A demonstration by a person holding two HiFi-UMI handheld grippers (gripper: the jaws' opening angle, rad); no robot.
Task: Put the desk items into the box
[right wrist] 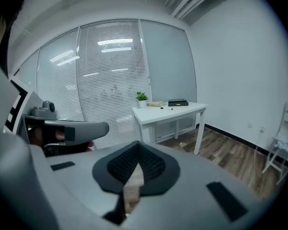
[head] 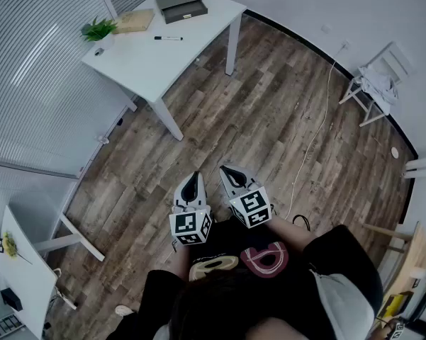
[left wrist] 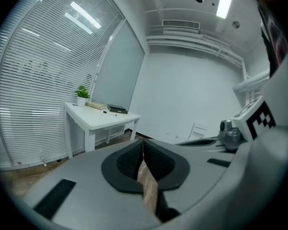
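Dark clothing (head: pixel 269 289) of the person fills the head view's bottom. Just beyond it, the left tongs (head: pixel 192 183) and right tongs (head: pixel 232 174) hang side by side over the wooden floor (head: pixel 269 119). Well ahead, to their left, the white worktop (head: pixel 156 66) carries a box (head: pixel 181 6), pen (head: pixel 168 38), book (head: pixel 135 21) and plant (head: pixel 98 29). In the left gripper view the tips meet, empty. In the right gripper view the tips are likewise pressed together, holding nothing.

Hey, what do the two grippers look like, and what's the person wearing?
The left gripper and right gripper have pale grey shells, black textured pads and a white cube with black square markers. The person wears a black top.
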